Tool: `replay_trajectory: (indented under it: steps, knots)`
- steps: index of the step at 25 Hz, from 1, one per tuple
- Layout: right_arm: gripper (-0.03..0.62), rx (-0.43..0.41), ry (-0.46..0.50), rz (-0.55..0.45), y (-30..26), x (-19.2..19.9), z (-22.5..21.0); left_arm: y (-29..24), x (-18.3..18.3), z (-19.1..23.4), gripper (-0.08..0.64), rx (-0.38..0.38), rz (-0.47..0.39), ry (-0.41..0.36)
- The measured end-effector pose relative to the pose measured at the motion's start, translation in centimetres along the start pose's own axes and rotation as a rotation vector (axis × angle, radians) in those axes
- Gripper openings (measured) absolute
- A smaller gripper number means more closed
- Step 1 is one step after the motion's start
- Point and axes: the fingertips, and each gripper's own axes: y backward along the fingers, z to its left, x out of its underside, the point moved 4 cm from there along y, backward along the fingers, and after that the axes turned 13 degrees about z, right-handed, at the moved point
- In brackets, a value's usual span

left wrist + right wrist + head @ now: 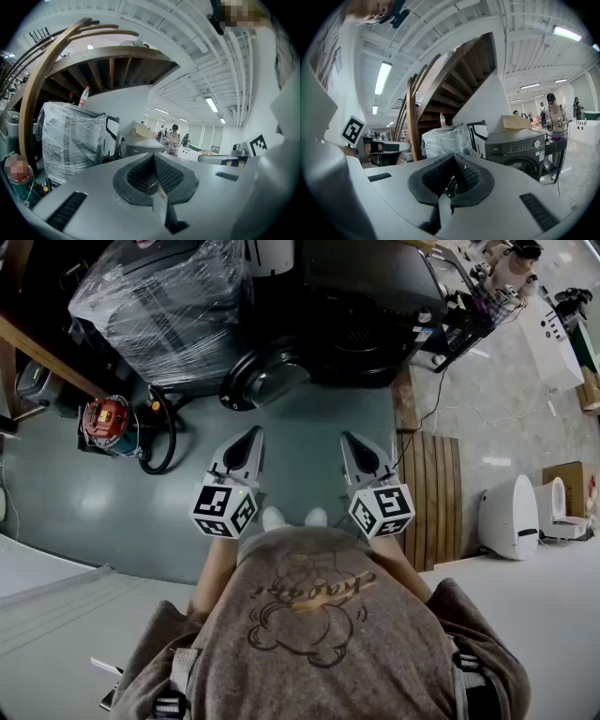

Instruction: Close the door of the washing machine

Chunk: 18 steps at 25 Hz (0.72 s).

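In the head view a dark washing machine [375, 306] stands ahead of me, its round door [267, 379] swung open to its left. My left gripper [246, 439] and right gripper [349, 442] are held side by side above the grey floor, short of the door, both pointing at the machine. Both are shut, with nothing between the pads. In the right gripper view the machine [520, 150] is at the right, its drum opening showing, beyond the right gripper [453, 157]. The left gripper [153, 157] looks across at the machine's grey top [140, 143].
A plastic-wrapped appliance [159, 296] stands left of the machine. A red tool with a black hose [108, 423] lies on the floor at left. A wooden slatted board [431, 493] lies at right, white fixtures [511, 517] beyond it. A wooden staircase [440, 84] rises behind.
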Motion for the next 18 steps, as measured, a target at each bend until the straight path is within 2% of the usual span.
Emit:
replay_trajectory:
  steps: [9,18]
  knots:
    - [-0.008,-0.029,-0.012,-0.028,0.3,0.2,-1.2,-0.9,0.2,-0.9,0.000,-0.009,-0.010,0.001]
    - [-0.008,-0.076,0.003,0.020,-1.1,2.0,-2.8,-2.7,1.3,-0.1,0.000,-0.051,-0.003,0.029]
